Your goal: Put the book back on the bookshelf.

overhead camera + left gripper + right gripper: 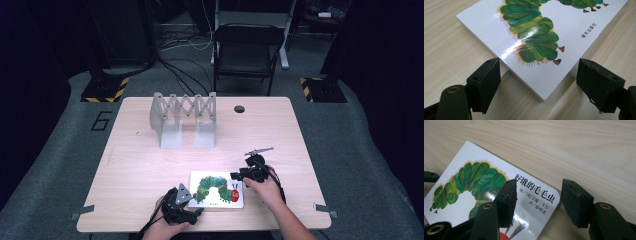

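Note:
A white picture book (216, 189) with a green caterpillar on its cover lies flat near the front edge of the wooden table (140, 170). My left gripper (198, 211) is at the book's front left corner. In the left gripper view that corner of the book (564, 27) points in between the open jaws of the left gripper (537, 65), and neither pad touches it. My right gripper (235, 176) is at the book's far right corner. In the right gripper view the right gripper (539, 183) stands open, one jaw over the cover (474, 152) and the other over bare table past the edge.
A grey folding rack (183, 117) with a zigzag top stands at the back of the table. A small round hole (239, 108) lies to its right. A black chair (246, 50) stands beyond the far edge.

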Demonstrator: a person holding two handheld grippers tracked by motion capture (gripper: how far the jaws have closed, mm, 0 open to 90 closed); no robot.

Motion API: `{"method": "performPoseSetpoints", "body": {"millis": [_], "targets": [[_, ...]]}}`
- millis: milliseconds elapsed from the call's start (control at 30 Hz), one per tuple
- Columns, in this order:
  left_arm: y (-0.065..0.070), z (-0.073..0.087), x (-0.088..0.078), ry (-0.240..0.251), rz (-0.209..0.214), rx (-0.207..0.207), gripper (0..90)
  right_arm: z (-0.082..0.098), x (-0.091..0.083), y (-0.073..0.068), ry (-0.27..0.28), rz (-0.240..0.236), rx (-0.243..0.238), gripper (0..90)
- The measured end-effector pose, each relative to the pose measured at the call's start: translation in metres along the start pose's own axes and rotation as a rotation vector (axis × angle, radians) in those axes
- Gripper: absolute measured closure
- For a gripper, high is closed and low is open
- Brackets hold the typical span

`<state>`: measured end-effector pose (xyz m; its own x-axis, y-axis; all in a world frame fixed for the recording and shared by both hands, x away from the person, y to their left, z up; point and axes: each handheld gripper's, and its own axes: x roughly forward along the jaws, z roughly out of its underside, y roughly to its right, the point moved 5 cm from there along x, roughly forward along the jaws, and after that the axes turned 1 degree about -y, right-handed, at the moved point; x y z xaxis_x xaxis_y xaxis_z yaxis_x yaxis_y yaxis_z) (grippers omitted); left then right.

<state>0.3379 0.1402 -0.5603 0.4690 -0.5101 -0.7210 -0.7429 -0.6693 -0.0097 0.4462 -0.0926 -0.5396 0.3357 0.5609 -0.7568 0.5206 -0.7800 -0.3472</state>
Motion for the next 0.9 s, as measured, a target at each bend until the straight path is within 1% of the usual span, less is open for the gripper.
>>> {"method": "performPoseSetpoints", "body": {"millis": [67,167,267,300,333,367,433,467,533,600,633,667,733,767,833,900], "targets": [[0.000,0.000,-0.001,-0.005,-0.002,0.000,21.5,0.001,-0.001,0.003,-0.032,-0.009,0.026,48.5],[0.000,0.002,-0.005,-0.019,0.005,0.006,24.0,0.002,-0.002,0.006,-0.073,-0.012,0.037,48.8],[0.001,0.003,-0.005,-0.017,0.012,0.008,24.0,0.000,-0.002,0.007,-0.084,-0.018,0.042,49.2],[0.001,0.003,-0.005,-0.019,0.012,0.009,23.9,-0.003,0.000,0.006,-0.097,-0.023,0.042,49.1],[0.001,0.003,-0.006,-0.025,0.011,0.010,23.9,-0.003,0.000,0.006,-0.097,-0.023,0.042,49.1],[0.002,0.003,-0.005,-0.017,0.012,0.017,23.3,-0.006,0.003,0.005,-0.101,-0.021,0.038,48.8],[0.003,0.003,-0.004,-0.012,0.016,0.013,21.9,-0.007,0.004,0.006,-0.110,-0.024,0.031,48.5],[0.003,0.003,-0.004,-0.012,0.016,0.013,21.5,-0.008,0.005,0.007,-0.109,-0.027,0.043,48.6],[0.003,0.003,-0.004,-0.010,0.009,0.011,21.3,-0.009,0.005,0.008,-0.111,-0.034,0.046,48.6],[0.003,0.003,-0.003,-0.005,0.005,0.007,21.1,-0.009,0.004,0.010,-0.117,-0.052,0.069,48.4],[0.002,0.002,-0.003,-0.009,0.016,0.011,20.9,-0.009,0.004,0.010,-0.115,-0.063,0.094,47.9],[0.002,0.002,-0.003,-0.007,0.016,0.010,21.0,-0.009,0.004,0.011,-0.115,-0.069,0.104,47.8],[0.001,0.002,-0.003,-0.007,0.010,0.010,21.0,-0.009,0.004,0.012,-0.113,-0.072,0.107,48.5],[0.001,0.002,-0.002,-0.003,0.006,0.009,21.0,-0.009,0.003,0.012,-0.114,-0.075,0.117,49.1],[0.001,0.002,-0.003,-0.005,0.012,0.011,21.0,-0.007,0.002,0.013,-0.118,-0.085,0.137,50.7],[0.001,0.002,-0.002,0.000,0.013,0.011,21.1,-0.007,0.002,0.013,-0.108,-0.085,0.135,50.1]]}}
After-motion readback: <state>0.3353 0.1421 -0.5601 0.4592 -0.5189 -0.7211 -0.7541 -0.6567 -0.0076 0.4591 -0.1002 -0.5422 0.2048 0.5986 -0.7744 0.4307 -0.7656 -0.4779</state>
